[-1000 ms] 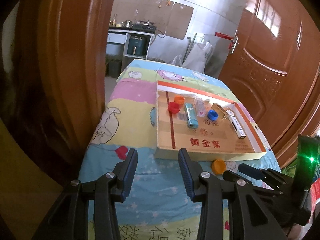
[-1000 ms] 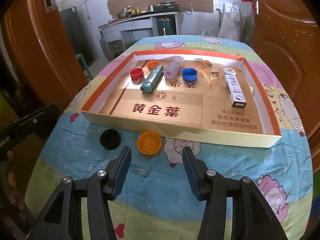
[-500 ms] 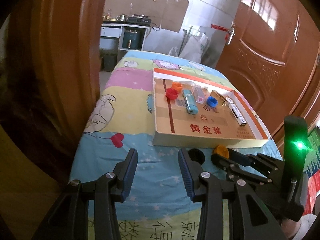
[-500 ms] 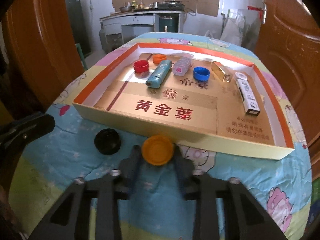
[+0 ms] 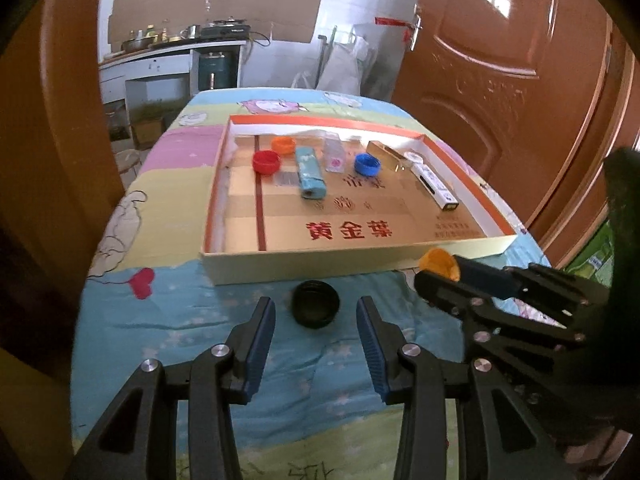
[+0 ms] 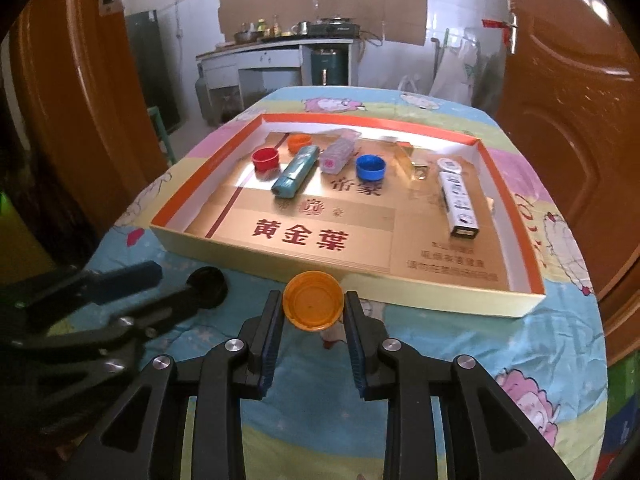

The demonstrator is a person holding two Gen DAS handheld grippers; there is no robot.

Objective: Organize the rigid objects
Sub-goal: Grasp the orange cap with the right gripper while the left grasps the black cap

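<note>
Large red characters 黄金葉 are printed on the gold floor of the shallow cardboard box (image 6: 520, 304), near its front edge. Smaller red characters 帝豪 sit at the floor's middle. Fine print toward the front right corner is too small to read

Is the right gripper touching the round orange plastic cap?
Touching. In the right wrist view, the right gripper has both finger pads pressed against the sides of the round orange plastic cap, with no gap visible on either side.

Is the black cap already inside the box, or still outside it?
Outside. The black cap lies on the cloth before the box's near wall.
</note>
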